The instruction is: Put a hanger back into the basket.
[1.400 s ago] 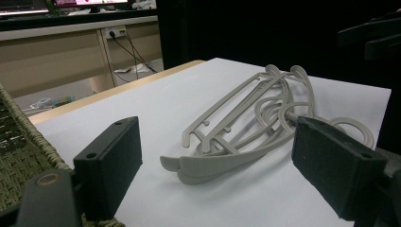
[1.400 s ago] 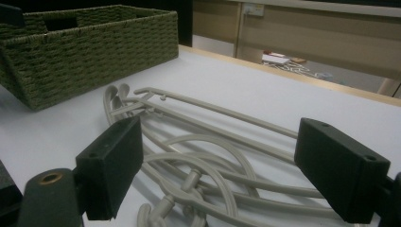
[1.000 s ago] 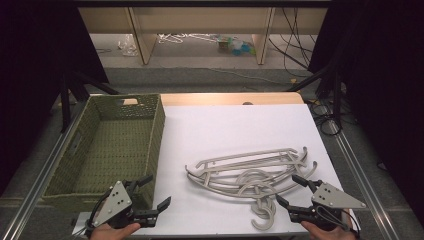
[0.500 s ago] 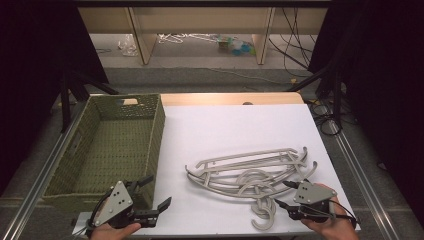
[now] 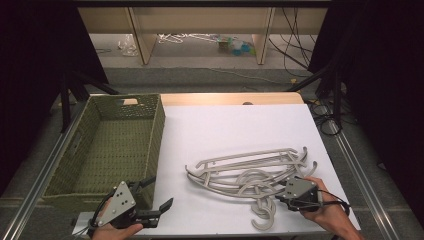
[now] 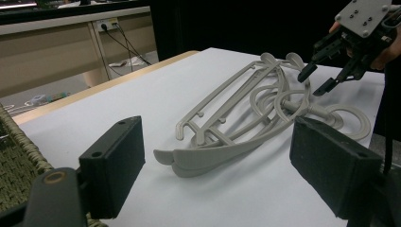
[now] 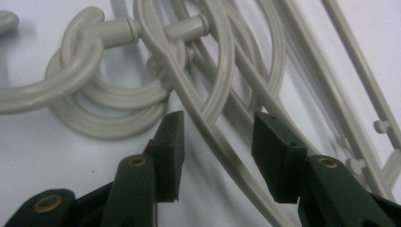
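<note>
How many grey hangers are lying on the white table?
3, it seems, stacked in one tangled pile of hangers at the near right of the table; overlap may hide another.

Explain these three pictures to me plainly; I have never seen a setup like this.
A person sits at a table with a hand-held claw in each hand. One picture looks down from above. The other two come from cameras riding on each claw, looking along its black jaws. On the white surface lies a tangle of grey plastic hangers, with a woven green basket at the left. The left claw waits open near the basket, holding nothing. The right claw has just been closing, its jaws astride a hanger arm, with gaps showing beside the pads, so nothing is gripped yet.
</note>
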Motion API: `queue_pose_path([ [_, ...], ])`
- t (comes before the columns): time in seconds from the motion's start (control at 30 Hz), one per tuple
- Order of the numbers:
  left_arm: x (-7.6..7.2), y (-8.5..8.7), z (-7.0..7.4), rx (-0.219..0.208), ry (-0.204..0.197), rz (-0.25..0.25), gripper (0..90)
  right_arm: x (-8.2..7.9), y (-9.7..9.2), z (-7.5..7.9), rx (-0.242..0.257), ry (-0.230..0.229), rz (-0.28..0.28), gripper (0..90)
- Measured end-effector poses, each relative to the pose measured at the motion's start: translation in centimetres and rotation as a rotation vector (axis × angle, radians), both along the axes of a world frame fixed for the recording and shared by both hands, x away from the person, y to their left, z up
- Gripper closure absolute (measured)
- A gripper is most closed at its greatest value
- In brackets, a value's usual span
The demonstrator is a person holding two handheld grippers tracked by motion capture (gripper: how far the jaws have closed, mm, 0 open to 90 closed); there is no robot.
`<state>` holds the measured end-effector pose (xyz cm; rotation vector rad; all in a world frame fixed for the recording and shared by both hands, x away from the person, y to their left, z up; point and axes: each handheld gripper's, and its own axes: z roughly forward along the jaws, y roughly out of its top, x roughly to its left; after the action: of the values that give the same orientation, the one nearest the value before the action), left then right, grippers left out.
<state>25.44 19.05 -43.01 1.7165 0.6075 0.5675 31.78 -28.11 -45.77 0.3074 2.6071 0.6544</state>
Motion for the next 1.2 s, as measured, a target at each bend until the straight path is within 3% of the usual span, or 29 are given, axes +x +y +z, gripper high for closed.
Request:
queue_pose_path([
  [0.4,-0.1,-0.1,0.0,0.010,0.008,0.000,18.7,1.5,0.4,-0.9,-0.102,0.011,0.068,64.8],
  [0.53,-0.1,-0.2,0.0,0.013,0.007,-0.004,19.6,1.3,0.4,-0.9,-0.125,-0.006,0.097,69.7],
  [0.73,-0.1,-0.3,0.0,0.020,0.002,-0.008,19.8,1.1,0.7,-0.5,-0.184,-0.062,0.205,74.4],
  [0.9,-0.1,-0.4,0.0,0.024,-0.001,-0.008,19.9,0.8,0.7,0.2,-0.180,-0.094,0.265,76.5],
  [1.07,-0.2,-0.7,0.6,0.049,-0.040,0.001,20.3,0.5,0.9,1.6,-0.149,-0.136,0.315,79.0],
  [1.2,-0.1,-1.5,0.7,0.070,-0.039,-0.009,20.6,0.6,0.9,2.6,-0.149,-0.164,0.350,79.5],
])
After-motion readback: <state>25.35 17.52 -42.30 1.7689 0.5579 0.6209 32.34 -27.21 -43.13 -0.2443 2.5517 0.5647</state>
